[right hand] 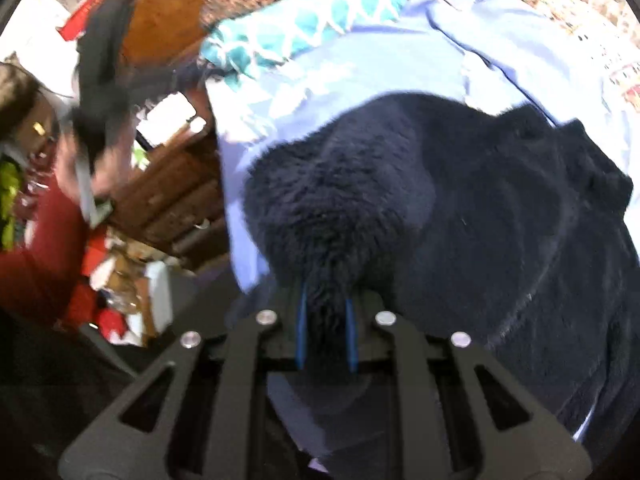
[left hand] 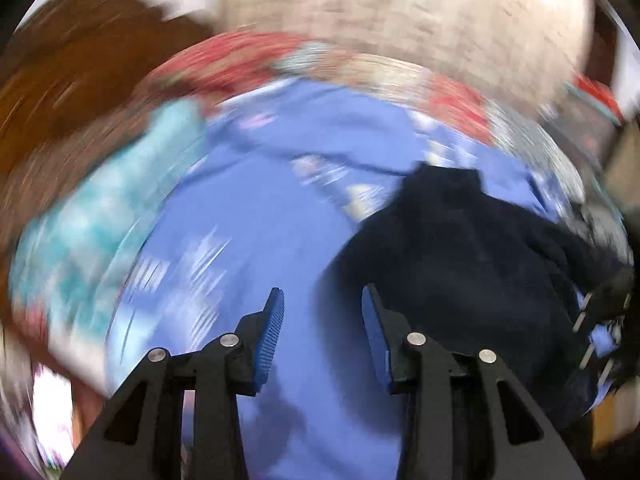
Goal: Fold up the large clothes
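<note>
A large dark navy fleece garment [right hand: 460, 220] lies on a light blue sheet [right hand: 360, 68] on the bed. My right gripper [right hand: 326, 320] is shut on a bunched fold of the fleece, which rises between its blue pads [right hand: 301, 328]. In the blurred left wrist view the same fleece [left hand: 460, 248] lies to the right, and my left gripper [left hand: 323, 316] is open and empty above the blue sheet [left hand: 248, 208], left of the garment's edge. The right gripper shows at the far right of that view [left hand: 608, 292].
A teal patterned cloth [right hand: 304, 28] lies at the sheet's far left edge. A red patterned bedspread [left hand: 240, 60] lies beyond. A carved wooden headboard [right hand: 168, 12] and a wooden drawer unit [right hand: 172, 200] stand left of the bed. The left gripper [right hand: 96, 92] is blurred there.
</note>
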{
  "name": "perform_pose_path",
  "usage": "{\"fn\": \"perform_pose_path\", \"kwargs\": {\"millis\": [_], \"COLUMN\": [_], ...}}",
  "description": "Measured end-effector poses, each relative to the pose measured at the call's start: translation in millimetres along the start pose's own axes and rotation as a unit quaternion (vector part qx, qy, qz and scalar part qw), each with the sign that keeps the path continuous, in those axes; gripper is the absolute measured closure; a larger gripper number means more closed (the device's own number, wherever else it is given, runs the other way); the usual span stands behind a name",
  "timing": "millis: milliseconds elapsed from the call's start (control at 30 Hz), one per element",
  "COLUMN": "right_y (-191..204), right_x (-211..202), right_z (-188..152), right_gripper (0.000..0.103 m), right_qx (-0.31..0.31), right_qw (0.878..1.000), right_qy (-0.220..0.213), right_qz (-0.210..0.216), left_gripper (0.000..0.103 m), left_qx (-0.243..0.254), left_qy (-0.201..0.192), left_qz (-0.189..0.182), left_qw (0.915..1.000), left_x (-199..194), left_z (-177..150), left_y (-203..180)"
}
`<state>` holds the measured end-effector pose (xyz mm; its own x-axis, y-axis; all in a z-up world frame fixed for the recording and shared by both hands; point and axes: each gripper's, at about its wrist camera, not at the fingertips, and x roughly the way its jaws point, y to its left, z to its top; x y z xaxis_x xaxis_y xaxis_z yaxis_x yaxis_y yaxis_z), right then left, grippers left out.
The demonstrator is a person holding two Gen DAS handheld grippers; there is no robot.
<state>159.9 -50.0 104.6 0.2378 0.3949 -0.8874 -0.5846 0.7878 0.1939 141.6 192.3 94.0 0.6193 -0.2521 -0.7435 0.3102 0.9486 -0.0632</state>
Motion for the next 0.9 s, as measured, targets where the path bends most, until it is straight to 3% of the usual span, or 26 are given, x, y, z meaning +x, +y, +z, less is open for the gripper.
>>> {"fn": "perform_pose_path", "kwargs": {"millis": [100,200,267,367,433,467,500,533,633,733,767,833,867,900], "right_y": [-5,1,4,11,7,2,-10,-23,-64,-115,-136,-178,-202,-230], "right_x": [29,54,60,59,47,39,25,11,-29,-52,-50,-36,-30,-23], "right_z": [-13,-16,-18,-19,-22,-23,-23,-25,-16,0,6,5,1,-7], "right_gripper": [0.088,0.088,0.088,0.088,0.088,0.088,0.088,0.088,0.088,0.086,0.081,0.041,0.038,0.038], "right_qx": [0.028,0.048,0.055,0.03,-0.001,-0.012,-0.022,-0.028,-0.039,-0.043,-0.042,-0.037,-0.022,0.03], "right_qw": [0.999,0.995,0.992,0.992,0.994,0.995,0.995,0.995,0.992,0.974,0.962,0.922,0.907,0.911], "right_qy": [-0.025,-0.053,-0.067,-0.081,-0.085,-0.086,-0.088,-0.091,-0.094,-0.087,-0.078,-0.06,-0.051,-0.04], "right_qz": [0.037,0.068,0.088,0.091,0.067,0.051,0.028,0.011,-0.077,-0.204,-0.257,-0.38,-0.418,-0.41], "left_gripper": [0.041,0.041,0.041,0.041,0.041,0.048,0.063,0.068,0.072,0.072,0.072,0.072,0.072,0.071], "left_qx": [0.074,0.164,0.206,0.25,0.262,0.258,0.25,0.232,0.172,0.104,0.086,0.062,0.04,0.02], "left_qy": [0.043,0.114,0.165,0.224,0.229,0.226,0.223,0.22,0.207,0.195,0.184,0.164,0.173,0.185], "left_qz": [-0.038,0.015,0.069,0.139,0.161,0.162,0.163,0.168,0.163,0.128,0.132,0.172,0.155,0.135], "left_qw": [0.9956,0.9797,0.962,0.9317,0.9236,0.9255,0.9281,0.9324,0.9492,0.9669,0.9702,0.9693,0.9718,0.9732], "left_x": [61,138,190,244,252,251,248,247,238,230,230,233,237,242], "left_z": [62,84,82,67,66,71,78,90,125,152,160,167,167,167], "left_y": [-74,-138,-164,-172,-160,-151,-141,-124,-78,-52,-48,-45,-40,-35]}}
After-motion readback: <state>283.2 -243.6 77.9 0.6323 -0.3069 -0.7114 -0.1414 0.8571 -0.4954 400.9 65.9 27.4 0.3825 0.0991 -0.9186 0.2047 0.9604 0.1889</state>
